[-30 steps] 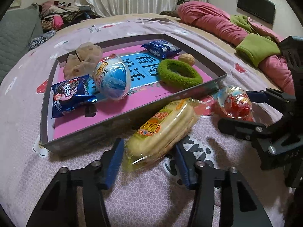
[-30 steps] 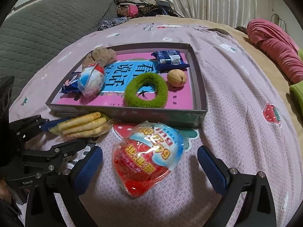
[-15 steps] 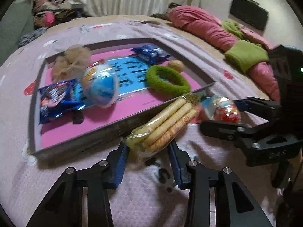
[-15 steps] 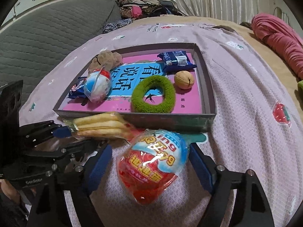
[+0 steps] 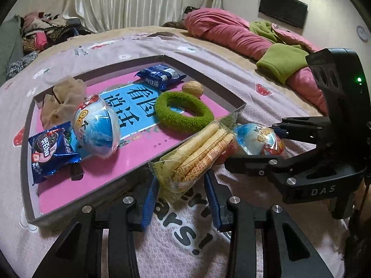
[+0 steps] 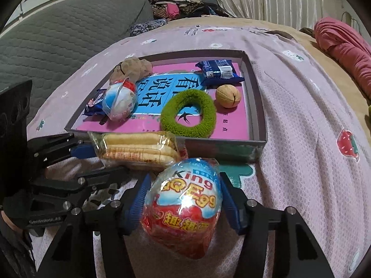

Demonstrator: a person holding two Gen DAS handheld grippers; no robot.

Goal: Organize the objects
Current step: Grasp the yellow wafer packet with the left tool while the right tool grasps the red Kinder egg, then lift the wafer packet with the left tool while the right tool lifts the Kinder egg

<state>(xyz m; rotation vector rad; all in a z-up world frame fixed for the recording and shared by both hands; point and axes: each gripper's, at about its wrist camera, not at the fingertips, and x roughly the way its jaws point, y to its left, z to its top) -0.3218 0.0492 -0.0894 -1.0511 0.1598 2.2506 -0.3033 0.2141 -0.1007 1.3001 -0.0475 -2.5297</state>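
Note:
A clear packet of biscuit sticks [image 5: 197, 153] is off the bedspread, its far end over the near rim of the grey tray [image 5: 27, 125]. My left gripper [image 5: 180, 199] is closing, its blue pads pressing the packet's near end. In the right wrist view the packet [image 6: 136, 148] lies across the tray's front wall [image 6: 255, 88], with the left gripper [image 6: 97, 159] beside it. A red and blue foil toy egg [image 6: 185, 206] stands between the pads of my right gripper [image 6: 183, 199], whose jaws are closing and touch both its sides. The egg [image 5: 257, 139] also shows in the left wrist view.
Inside the tray lie a blue-white egg [image 5: 97, 129], an Oreo packet [image 5: 51, 150], a beige scrunchie [image 5: 62, 97], a blue snack packet [image 5: 160, 76], a walnut [image 5: 192, 88] and a green fuzzy ring [image 5: 183, 113]. Pink and green bedding [image 5: 266, 44] is piled to the right.
The left gripper closed on the biscuit packet and lifted it toward the tray rim. The right jaws came in from wide open to the sides of the egg, which now stands upright.

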